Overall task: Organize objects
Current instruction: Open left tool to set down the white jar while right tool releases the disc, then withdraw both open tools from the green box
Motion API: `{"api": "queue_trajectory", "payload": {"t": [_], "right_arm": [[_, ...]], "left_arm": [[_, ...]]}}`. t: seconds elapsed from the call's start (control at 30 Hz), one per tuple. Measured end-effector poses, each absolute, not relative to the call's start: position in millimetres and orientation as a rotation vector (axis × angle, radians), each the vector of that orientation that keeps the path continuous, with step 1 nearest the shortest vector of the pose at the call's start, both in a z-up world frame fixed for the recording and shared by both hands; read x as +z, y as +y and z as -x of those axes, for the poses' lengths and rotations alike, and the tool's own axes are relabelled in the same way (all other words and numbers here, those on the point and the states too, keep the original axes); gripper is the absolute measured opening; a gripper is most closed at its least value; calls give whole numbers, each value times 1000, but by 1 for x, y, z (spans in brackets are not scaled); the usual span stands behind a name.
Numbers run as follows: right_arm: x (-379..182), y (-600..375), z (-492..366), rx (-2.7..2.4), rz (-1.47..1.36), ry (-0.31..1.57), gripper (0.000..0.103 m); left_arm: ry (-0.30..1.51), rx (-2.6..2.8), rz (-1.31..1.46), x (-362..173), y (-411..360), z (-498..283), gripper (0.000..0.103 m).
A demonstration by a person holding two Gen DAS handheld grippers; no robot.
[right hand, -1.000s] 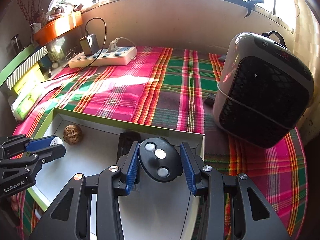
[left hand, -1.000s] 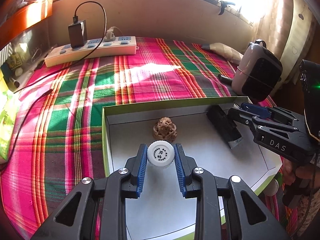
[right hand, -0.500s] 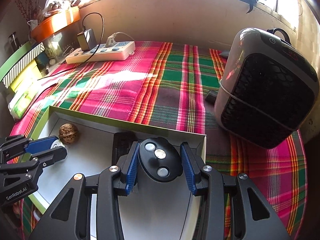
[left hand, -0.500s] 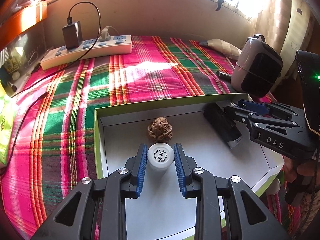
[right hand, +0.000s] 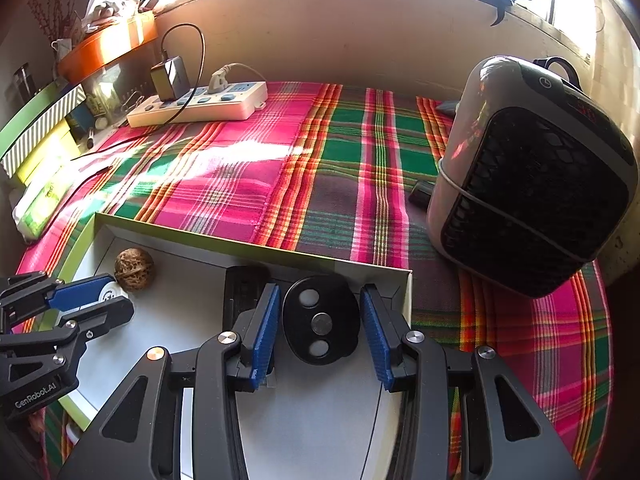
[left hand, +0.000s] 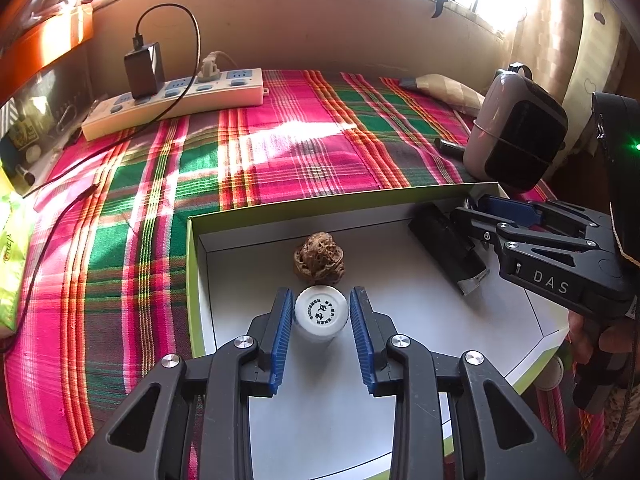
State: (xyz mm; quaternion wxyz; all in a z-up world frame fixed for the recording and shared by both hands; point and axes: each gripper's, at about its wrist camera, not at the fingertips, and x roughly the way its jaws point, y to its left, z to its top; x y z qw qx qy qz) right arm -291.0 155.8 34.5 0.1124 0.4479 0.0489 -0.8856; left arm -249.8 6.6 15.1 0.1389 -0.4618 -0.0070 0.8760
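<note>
Left gripper [left hand: 321,334] was seen with its blue pads on either side of a small white bottle [left hand: 321,313]; its jaws had just been opening, and thin gaps showed on both sides of the cap, so the bottle was recorded as released, standing upright on the floor of the shallow green-edged box [left hand: 191,280]. Right gripper [right hand: 320,332] was found over the box's right corner, with a black oval device [right hand: 320,322] carrying three round studs between its pads. Narrow gaps appeared on both sides, though contact lower down could not be ruled out from this angle; the grip was therefore logged as undetermined. Whether the device rested on the box floor was also not resolved.

Just beyond the white bottle, a wrinkled brown walnut [left hand: 319,258] was noted, very close to the cap. A black rectangular item [left hand: 446,246] was recorded lying flat near the box's far right wall, just behind the right gripper's left finger.

Beyond the box, a plaid cloth [left hand: 304,152] covered the surface. A small heater [right hand: 532,176] stood on it at the right, well apart from a white power strip [left hand: 176,100] at the far left with a black charger [left hand: 143,69] plugged in.
</note>
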Motion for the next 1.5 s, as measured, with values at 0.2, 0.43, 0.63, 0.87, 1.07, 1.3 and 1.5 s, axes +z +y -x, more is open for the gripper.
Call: {"api": "queue_trajectory", "payload": {"t": [0.2,0.43,0.63,0.87,1.07,1.3,1.5], "right_arm": [[34,156,292,-2600,-1316,148,42],[33,156,291,-2599,-1321,147,42],[35,156,288,-2595,-1309,129,47],[42,154,278,-2602,-1274,106,48],[48,154,266,-2607,-1257,92,48],[56,156,246,-2625,-1226,75,48],[64,160,224,-2643,-1188,54,48]], "left_arm": [[-19,2527,1335,15,8,249,34],[-28,2528,1334,18,8,248,40],[-34,2532,1324,21,7,244,42],[-29,2541,1295,31,6,234,42],[-29,2551,1277,37,5,222,42],[-54,2572,1256,42,0,207,42],[-59,2588,1231,49,-4,190,42]]}}
